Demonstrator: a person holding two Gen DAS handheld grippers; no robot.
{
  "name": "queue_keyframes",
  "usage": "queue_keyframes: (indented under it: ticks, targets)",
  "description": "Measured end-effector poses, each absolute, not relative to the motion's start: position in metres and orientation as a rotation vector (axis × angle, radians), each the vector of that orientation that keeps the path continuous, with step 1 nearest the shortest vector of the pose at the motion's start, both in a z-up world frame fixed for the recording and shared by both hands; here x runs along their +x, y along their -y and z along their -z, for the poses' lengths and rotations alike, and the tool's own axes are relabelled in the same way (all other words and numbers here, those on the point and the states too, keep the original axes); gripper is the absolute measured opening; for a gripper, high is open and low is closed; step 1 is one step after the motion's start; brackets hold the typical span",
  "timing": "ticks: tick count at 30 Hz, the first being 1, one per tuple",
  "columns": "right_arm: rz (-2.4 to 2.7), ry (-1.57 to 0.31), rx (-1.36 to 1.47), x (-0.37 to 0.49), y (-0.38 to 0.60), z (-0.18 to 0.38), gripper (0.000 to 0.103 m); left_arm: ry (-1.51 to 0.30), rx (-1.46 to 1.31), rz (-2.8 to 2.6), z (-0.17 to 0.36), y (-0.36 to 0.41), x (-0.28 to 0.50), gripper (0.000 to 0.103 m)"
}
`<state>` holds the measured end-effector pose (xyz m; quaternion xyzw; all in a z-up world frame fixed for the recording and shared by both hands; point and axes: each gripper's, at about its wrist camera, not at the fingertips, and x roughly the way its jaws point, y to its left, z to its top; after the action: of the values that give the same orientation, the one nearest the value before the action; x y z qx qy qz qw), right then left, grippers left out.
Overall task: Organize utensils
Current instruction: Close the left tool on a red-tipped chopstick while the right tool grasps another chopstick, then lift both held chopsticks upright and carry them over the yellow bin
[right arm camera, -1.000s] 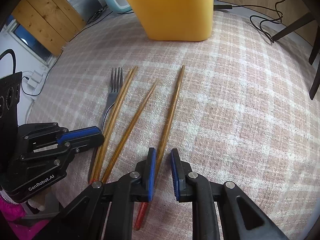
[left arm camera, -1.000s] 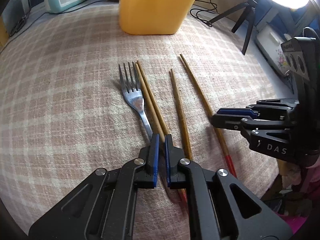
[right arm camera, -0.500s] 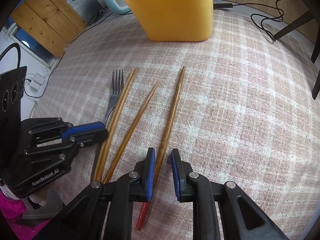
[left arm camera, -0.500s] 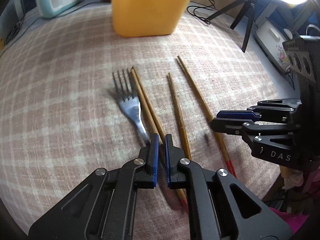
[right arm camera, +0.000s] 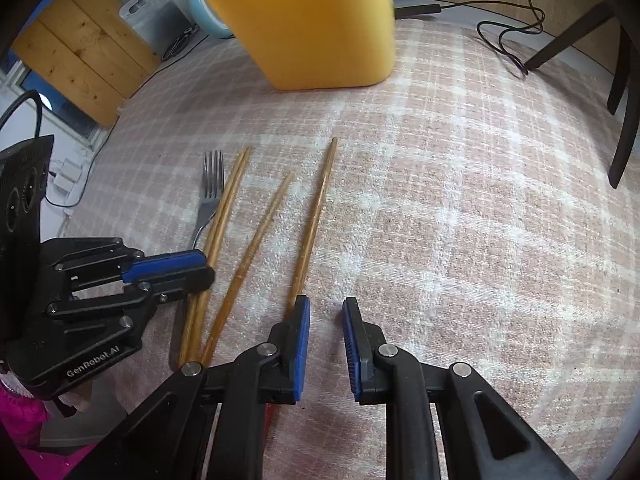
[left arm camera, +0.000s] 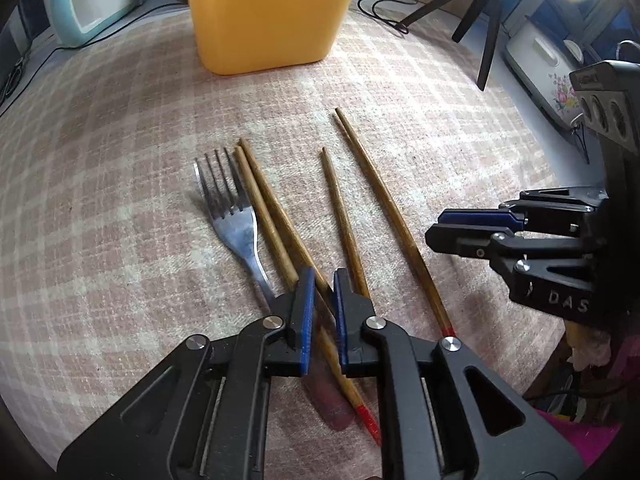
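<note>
A steel fork [left arm camera: 236, 224] lies on the checked cloth with a pair of wooden chopsticks [left arm camera: 272, 220] touching its right side. Two more chopsticks [left arm camera: 344, 220] [left arm camera: 384, 208] lie apart further right, red ends toward me. My left gripper [left arm camera: 322, 280] points down over the pair; its jaws are opening, and one chopstick runs between them with the pads off it. My right gripper [right arm camera: 326, 308] stands slightly open over bare cloth, with the rightmost chopstick [right arm camera: 316, 216] passing under its left finger. Each gripper also shows in the other's view: the right gripper [left arm camera: 472, 228] and the left gripper [right arm camera: 192, 268].
A tall yellow bin [left arm camera: 272, 20] [right arm camera: 320, 28] stands on the cloth beyond the utensils. A black tripod [left arm camera: 488, 32] and cables [right arm camera: 504, 36] sit at the far right edge, a pale blue appliance [left arm camera: 92, 0] at the far left. A dark chair leg [right arm camera: 624, 100] stands on the right.
The left jaws have parted a little and the left gripper has slid slightly across the chopsticks. The rightmost chopstick, earlier between the right jaws, now sits under the left finger.
</note>
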<state>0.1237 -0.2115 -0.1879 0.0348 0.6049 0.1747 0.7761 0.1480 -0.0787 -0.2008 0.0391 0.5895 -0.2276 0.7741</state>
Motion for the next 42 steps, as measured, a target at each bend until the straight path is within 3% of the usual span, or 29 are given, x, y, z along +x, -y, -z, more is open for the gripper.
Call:
queue_keyframes:
  ticks: [2, 13, 17, 24, 26, 28, 33, 42]
  targets:
    - [-0.386, -1.307, 0.082, 0.124, 0.211, 0.186, 0.016, -1.290, 0.101, 0.490, 0.203, 0.083, 0.149, 0.015]
    - [-0.413, -1.335, 0.125, 0.140, 0.202, 0.190, 0.016, -1.283, 0.043, 0.458, 0.209, 0.081, 0.169, 0.015]
    - [-0.403, -1.360, 0.159, 0.149, 0.202, 0.197, 0.016, -1.275, 0.056, 0.484, 0.210, 0.081, 0.173, 0.008]
    - [-0.388, -1.383, 0.121, 0.164, 0.186, 0.198, 0.019, -1.264, 0.067, 0.463, 0.205, 0.065, 0.168, 0.006]
    - [-0.379, -1.382, 0.079, 0.167, 0.179, 0.198, 0.017, -1.262, 0.066, 0.468, 0.205, 0.065, 0.167, 0.006]
    - [-0.369, -1.377, 0.028, 0.169, 0.173, 0.199, 0.006, -1.259, 0.053, 0.469, 0.205, 0.062, 0.167, 0.006]
    - [-0.380, -1.393, 0.132, 0.175, 0.181, 0.202, 0.004, -1.248, -0.081, 0.490, 0.197, 0.045, 0.167, 0.004]
    - [-0.390, -1.256, 0.236, 0.154, 0.199, 0.165, 0.004, -1.147, -0.192, 0.489, 0.163, 0.018, 0.162, 0.004]
